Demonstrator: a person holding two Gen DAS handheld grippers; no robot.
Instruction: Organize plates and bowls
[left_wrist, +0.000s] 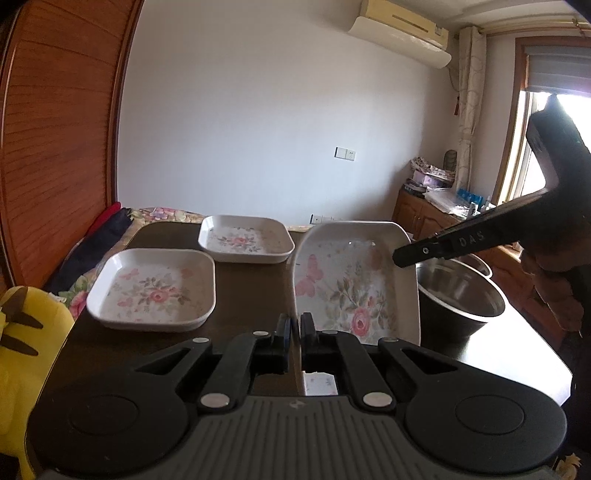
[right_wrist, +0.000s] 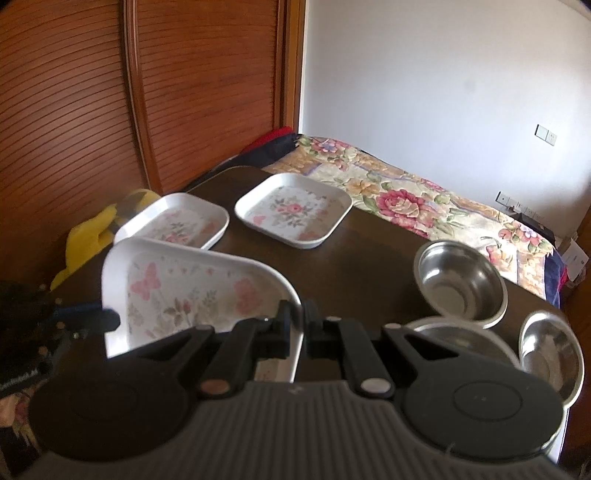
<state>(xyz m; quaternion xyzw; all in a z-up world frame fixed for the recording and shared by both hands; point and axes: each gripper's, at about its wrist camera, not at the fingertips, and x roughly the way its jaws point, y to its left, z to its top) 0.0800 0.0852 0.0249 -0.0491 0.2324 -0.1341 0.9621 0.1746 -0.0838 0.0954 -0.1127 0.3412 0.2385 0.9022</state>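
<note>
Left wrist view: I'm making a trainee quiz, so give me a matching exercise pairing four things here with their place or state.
1 butterfly plate
2 steel bowl
3 yellow plush toy
4 air conditioner

A high on the wall
B beside the table's left edge
C clamped by left tool and right tool
D standing on the table

Pairs: 1-C, 2-D, 3-B, 4-A

Definitely a bedroom in somebody's home. Bed with a flowery bedspread (right_wrist: 413, 206) right behind the dark wooden table (right_wrist: 369, 266), big slatted wooden wardrobe doors (right_wrist: 192, 92) on the left. Wall air conditioner (left_wrist: 402, 29) up high on the far white wall, patterned curtain (left_wrist: 469, 107) and a sunny window (left_wrist: 532, 147) on the right. Cluttered little wooden cabinet (left_wrist: 417, 214) in the far corner, plus a yellow plush toy (left_wrist: 22, 347) near the left edge.
</note>
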